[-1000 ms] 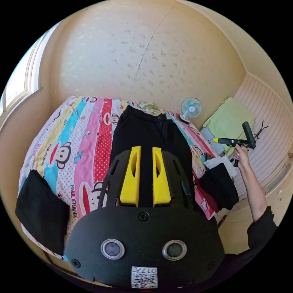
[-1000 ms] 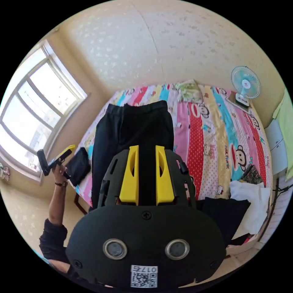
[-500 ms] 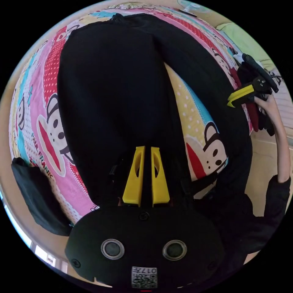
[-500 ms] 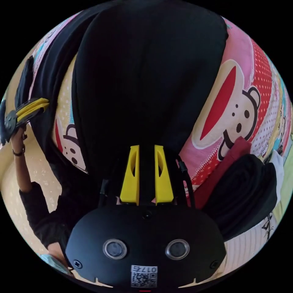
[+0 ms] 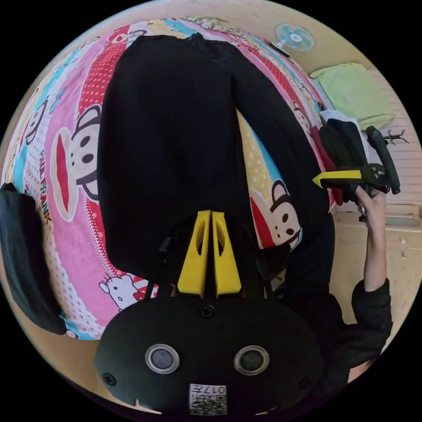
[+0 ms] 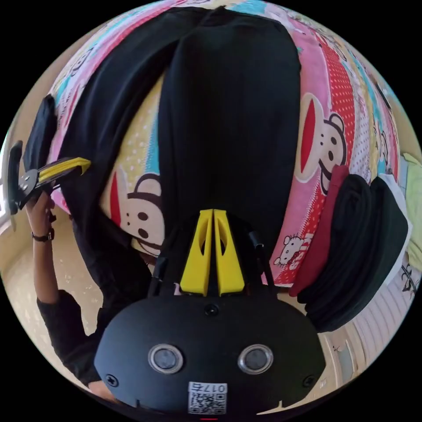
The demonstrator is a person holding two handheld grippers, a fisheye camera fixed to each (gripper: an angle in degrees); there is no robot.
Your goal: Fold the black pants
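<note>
So, working from my left across: a dark folded garment (image 5: 26, 259) hangs over the bed's left edge, and beside it the black pants (image 5: 167, 145) lie spread flat on the cartoon-print bedsheet (image 5: 66, 176), waistband at the far end, both legs running back toward me and splaying apart so a wedge of sheet shows between them. My left gripper (image 5: 210, 215) sits at the near end of the left leg, its yellow jaws drawn almost together; I judge them pinched on the hem, though black cloth between black parts is hard to make out. In the right gripper view, my right gripper (image 6: 213, 214) sits the same way at the near end of the right leg, jaws nearly together, seemingly nipping that hem. Further right, a stack of folded clothes (image 6: 360, 246) rests at the bed's right edge, and a small fan (image 5: 293, 37) stands near the far corner. The long axis of the pants runs straight away from both grippers, each gripper at its own leg end, so I judge the next move is to bring the two legs together, or carry both hems toward the waistband
</note>
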